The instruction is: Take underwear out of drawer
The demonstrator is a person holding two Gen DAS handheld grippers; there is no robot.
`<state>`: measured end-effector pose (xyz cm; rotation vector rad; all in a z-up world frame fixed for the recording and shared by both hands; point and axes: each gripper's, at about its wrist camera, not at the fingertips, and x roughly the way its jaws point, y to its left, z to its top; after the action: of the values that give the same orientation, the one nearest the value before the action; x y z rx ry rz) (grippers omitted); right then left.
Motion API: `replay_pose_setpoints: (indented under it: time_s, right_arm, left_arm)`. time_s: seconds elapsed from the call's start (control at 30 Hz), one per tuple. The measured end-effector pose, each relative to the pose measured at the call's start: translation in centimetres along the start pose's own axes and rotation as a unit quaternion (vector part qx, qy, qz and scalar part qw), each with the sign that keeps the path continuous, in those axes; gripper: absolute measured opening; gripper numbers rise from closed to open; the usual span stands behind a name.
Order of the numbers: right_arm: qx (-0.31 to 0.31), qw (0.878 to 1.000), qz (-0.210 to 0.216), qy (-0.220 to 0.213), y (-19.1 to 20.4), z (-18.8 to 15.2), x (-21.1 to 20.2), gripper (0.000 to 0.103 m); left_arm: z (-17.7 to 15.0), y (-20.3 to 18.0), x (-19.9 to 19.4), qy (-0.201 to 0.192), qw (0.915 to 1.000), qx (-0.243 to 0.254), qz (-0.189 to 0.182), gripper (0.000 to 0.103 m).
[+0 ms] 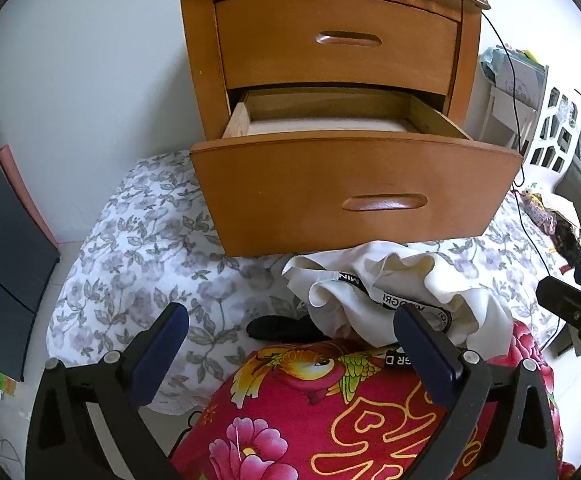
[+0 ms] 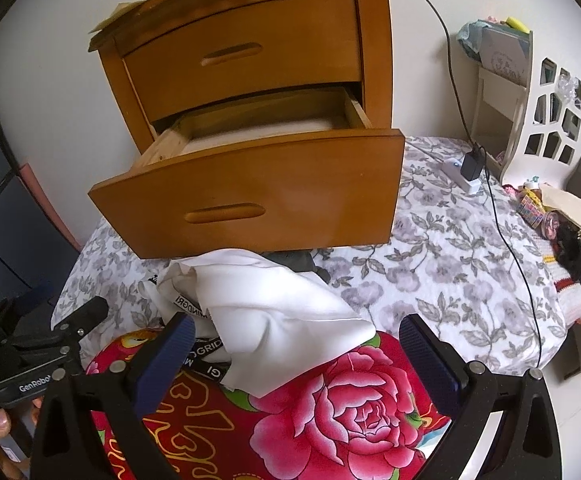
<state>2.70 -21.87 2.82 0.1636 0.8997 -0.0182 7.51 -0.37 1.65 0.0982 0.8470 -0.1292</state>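
Red floral pillow (image 1: 330,420) nearest; white underwear (image 1: 390,280) lies on it, outside the drawer (image 1: 350,192).
Left claw (image 1: 290,344) and right claw (image 2: 296,356) both gape empty; garment ahead, nearer the left claw's right finger.

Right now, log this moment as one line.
lower drawer: open | white underwear: out, on bedding | left gripper: open, empty | right gripper: open, empty

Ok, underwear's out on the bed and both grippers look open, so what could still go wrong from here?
The lower drawer hangs open over the white underwear, so closing it could catch the cloth. The black cable trails across the bed beside the right gripper and could snag. The left gripper sits close to the right, so they might bump.
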Motion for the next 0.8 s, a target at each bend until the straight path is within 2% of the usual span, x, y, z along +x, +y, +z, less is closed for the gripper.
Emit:
replay_pose_setpoints:
  time_s: [0.17,0.27,0.37,0.47,0.8]
  right_arm:
    - [-0.002,1.0,-0.004,-0.008,0.1,0.1,-0.5,0.103]
    - [-0.003,1.0,-0.005,-0.015,0.2,0.2,-1.0,0.103]
    - [-0.005,1.0,-0.008,-0.023,0.3,0.3,-1.5,0.103]
    - [-0.007,0.999,-0.009,-0.03,0.5,0.4,-2.0,0.103]
    - [-0.013,0.999,-0.007,-0.047,1.0,0.6,-3.5,0.103]
  left_arm:
    - [0.0,-0.1,-0.3,-0.001,0.9986,0.006,0.052,0.102]
    - [0.0,-0.1,-0.6,0.0,0.9989,0.003,0.046,0.102]
    - [0.1,-0.2,-1.0,0.0,0.9981,0.0,0.061,0.102]
    - [0.3,-0.2,-1.7,-0.003,0.9981,-0.002,0.061,0.102]
    - [0.6,-1.0,-3.1,0.004,0.9981,0.017,0.059,0.102]
